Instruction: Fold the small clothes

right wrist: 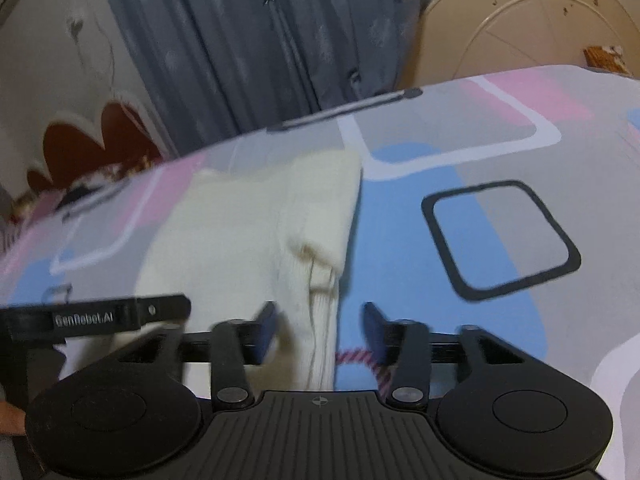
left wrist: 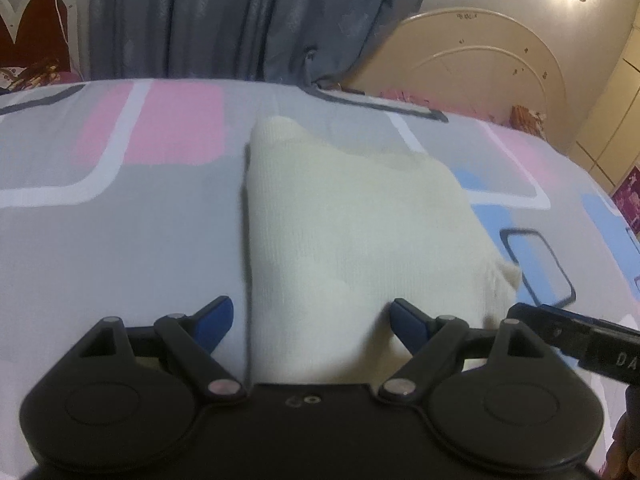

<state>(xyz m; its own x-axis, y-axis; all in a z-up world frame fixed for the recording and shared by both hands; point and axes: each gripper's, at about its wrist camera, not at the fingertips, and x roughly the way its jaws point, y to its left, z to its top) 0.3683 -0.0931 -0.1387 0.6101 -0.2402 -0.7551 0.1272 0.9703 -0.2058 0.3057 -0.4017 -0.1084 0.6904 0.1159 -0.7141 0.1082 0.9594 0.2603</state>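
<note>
Bed cover: a grey quilted bed cover [left wrist: 120, 240] printed with pink, blue and white rounded rectangles carries the work; nothing in view serves as a container.
Garment: a cream ribbed knit garment [left wrist: 340, 220], folded into a rough slab, lies flat on the cover directly ahead of the left gripper [left wrist: 312, 316], its near edge running between the blue-tipped fingers.
Left gripper: jaws spread wide, pads clear of the knit on both sides.
Right gripper: the right gripper [right wrist: 320, 328] stands with its jaws apart, straddling the garment's right-hand edge; the left pad sits close to the cloth, though blur hides whether it touches.
Surroundings: grey-blue pleated curtains [left wrist: 240, 20] hang beyond the bed's far edge, with a cream arched headboard [left wrist: 480, 60] to the right of them.
In the way: each gripper's black arm intrudes at the edge of the other's view.
Garment look: a loose ribbed cuff [right wrist: 320, 268] puckers at the right fold.
</note>
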